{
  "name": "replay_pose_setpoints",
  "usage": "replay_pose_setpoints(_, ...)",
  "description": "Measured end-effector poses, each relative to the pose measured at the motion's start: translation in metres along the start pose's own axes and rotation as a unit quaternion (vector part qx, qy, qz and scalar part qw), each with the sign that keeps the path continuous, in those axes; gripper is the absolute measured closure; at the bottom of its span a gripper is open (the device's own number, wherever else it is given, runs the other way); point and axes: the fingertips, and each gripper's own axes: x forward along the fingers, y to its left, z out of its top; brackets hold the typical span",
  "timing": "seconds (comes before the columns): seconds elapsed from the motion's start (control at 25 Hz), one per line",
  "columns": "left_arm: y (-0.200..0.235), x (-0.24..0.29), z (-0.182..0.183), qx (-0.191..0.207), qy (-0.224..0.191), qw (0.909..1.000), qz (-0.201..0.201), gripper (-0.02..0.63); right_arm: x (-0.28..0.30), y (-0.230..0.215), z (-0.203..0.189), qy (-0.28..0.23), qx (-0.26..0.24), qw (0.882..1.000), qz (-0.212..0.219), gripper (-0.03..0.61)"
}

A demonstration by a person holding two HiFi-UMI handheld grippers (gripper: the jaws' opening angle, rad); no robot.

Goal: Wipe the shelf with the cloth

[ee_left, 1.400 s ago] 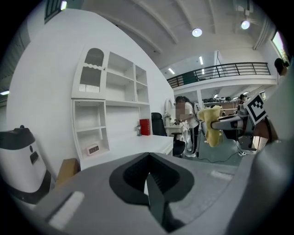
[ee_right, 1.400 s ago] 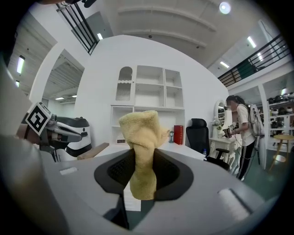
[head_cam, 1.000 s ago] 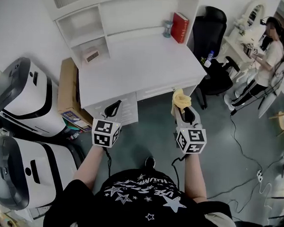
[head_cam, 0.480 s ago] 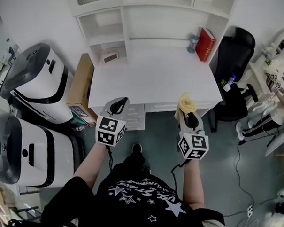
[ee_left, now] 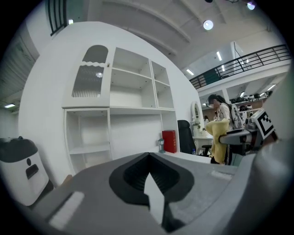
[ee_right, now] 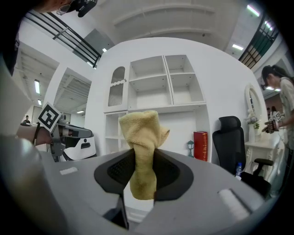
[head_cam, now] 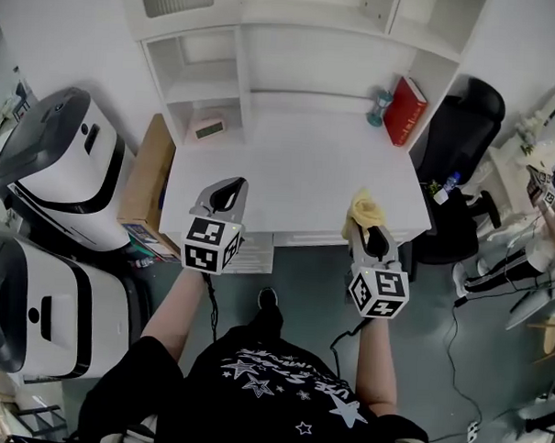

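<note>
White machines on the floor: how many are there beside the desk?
2. The farther white machine stands left of the desk; the nearer white machine sits below it in the head view. Others may lie outside view.

A red book (head_cam: 409, 111) stands at the white table's (head_cam: 289, 171) back right corner, a small teal ornament (head_cam: 381, 108) just beside it. A black office chair (head_cam: 460, 132) stands to the right; white-and-black machines (head_cam: 64, 165) and a cardboard box (head_cam: 143, 187) sit left.

Desk (head_cam: 289, 171) bare from front edge to back, open to passage. Obstacles: book (head_cam: 409, 110) and ornament (head_cam: 381, 108) at back right corner; clock (head_cam: 208, 128) in lower left shelf (head_cam: 240, 77) compartment.
</note>
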Motion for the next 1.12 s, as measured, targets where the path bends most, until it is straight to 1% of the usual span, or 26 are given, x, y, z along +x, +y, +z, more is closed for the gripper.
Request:
replay_pose_setpoints(0.12, 0.023, 0.034, 0.019, -0.007, -0.016, 0.9998, 0.011, 0.614, 0.046, -0.009, 0.026, -0.015, -0.008, 1.000, 0.020, 0.440)
replay_pose_setpoints(0.32, 0.075, 0.083, 0.055, -0.006, -0.044, 0.9985, 0.032, 0.614, 0.129, -0.009, 0.084, -0.051, -0.026, 0.996, 0.067, 0.439)
replay_pose_setpoints(0.48, 0.123, 0.114, 0.082, -0.012, -0.048, 0.9976, 0.048, 0.614, 0.191, 0.001, 0.133, -0.084, 0.008, 0.989, 0.120, 0.439)
replay_pose_setpoints(0.56, 0.144, 0.127, 0.098, -0.006, -0.056, 0.9968, 0.056, 0.614, 0.218, 0.009, 0.156, -0.098, 0.010, 0.985, 0.142, 0.439)
replay_pose_setpoints(0.68, 0.169, 0.138, 0.125, 0.005, -0.073, 0.9950, 0.068, 0.614, 0.249, 0.023, 0.192, -0.119, -0.005, 0.978, 0.169, 0.439)
replay_pose_setpoints(0.84, 0.195, 0.145, 0.159, 0.016, -0.089, 0.9913, 0.096, 0.614, 0.277, 0.037, 0.247, -0.146, -0.017, 0.967, 0.209, 0.439)
replay_pose_setpoints(0.96, 0.208, 0.149, 0.181, 0.021, -0.099, 0.9884, 0.113, 0.614, 0.304, 0.038, 0.290, -0.142, -0.035, 0.963, 0.226, 0.439)
replay_pose_setpoints(1.04, 0.219, 0.149, 0.193, 0.023, -0.099, 0.9863, 0.130, 0.614, 0.322, 0.037, 0.318, -0.139, -0.030, 0.959, 0.246, 0.439)
replay_pose_setpoints(1.12, 0.230, 0.150, 0.206, 0.021, -0.102, 0.9835, 0.148, 0.614, 0.339, 0.038, 0.350, -0.145, -0.021, 0.952, 0.271, 0.439)
